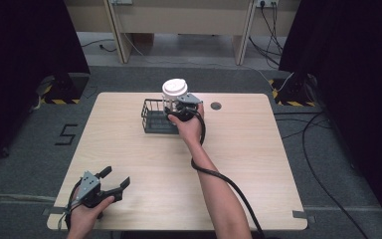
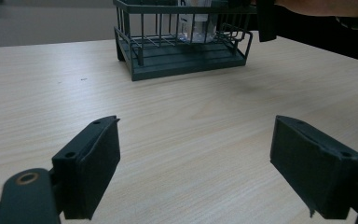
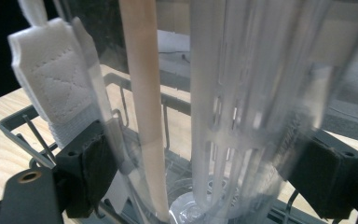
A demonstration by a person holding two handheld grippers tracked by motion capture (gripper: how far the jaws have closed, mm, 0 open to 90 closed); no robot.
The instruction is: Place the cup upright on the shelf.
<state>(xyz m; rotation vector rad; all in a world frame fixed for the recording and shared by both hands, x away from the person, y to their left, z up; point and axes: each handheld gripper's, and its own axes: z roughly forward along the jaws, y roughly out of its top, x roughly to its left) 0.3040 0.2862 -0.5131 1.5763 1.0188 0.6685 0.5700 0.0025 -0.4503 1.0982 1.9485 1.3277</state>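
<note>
While clamped by right tongs (image 1: 178, 106), bottle (image 1: 174, 94) over basket (image 1: 151, 119) rim.

grey floor (image 1: 25, 164), black curtains (image 1: 20, 45), cables (image 1: 318, 164) beside a wooden table (image 1: 258, 164).

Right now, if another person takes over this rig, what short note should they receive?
Right gripper: shut on the clear bottle with white lid, holding it upright at the wire basket, far middle of the table. Whether the bottle's bottom already rests in the basket, I cannot tell.
Left gripper: open, holding nothing, at the near left corner.
Done: bottle gripped and brought to the basket.
Left: probably set it down inside and release.
</note>
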